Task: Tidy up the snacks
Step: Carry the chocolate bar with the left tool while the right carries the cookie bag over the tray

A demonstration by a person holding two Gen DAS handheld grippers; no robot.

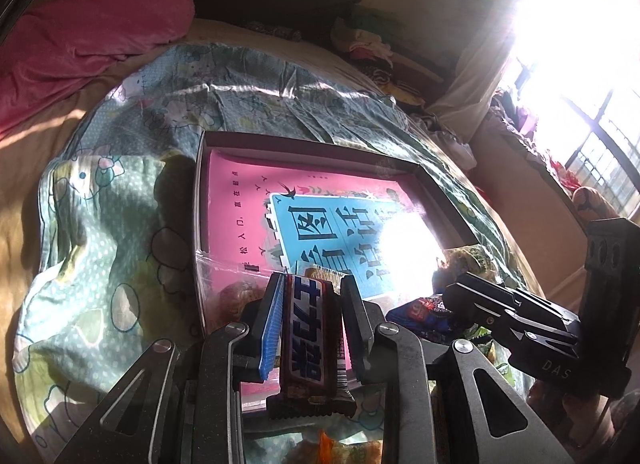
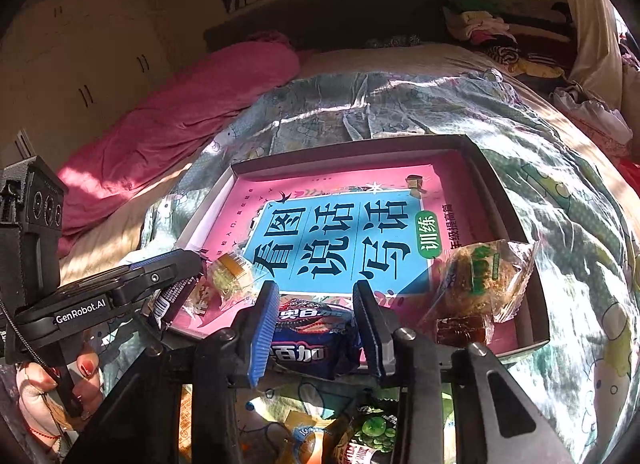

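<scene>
A shallow box lined with a pink and blue book cover lies on the bed. My left gripper is shut on a brown chocolate bar at the box's near left corner; it also shows in the right wrist view. My right gripper is shut on a blue cookie pack over the box's near edge; it shows in the left wrist view. A clear-wrapped pastry, a dark jelly snack and a small yellow-green pack lie in the box.
The box rests on a light blue cartoon-print quilt. A pink blanket lies at the far left. Several loose snacks lie on the quilt below my grippers. Piled clothes sit by the headboard. Bright window glare is on the right.
</scene>
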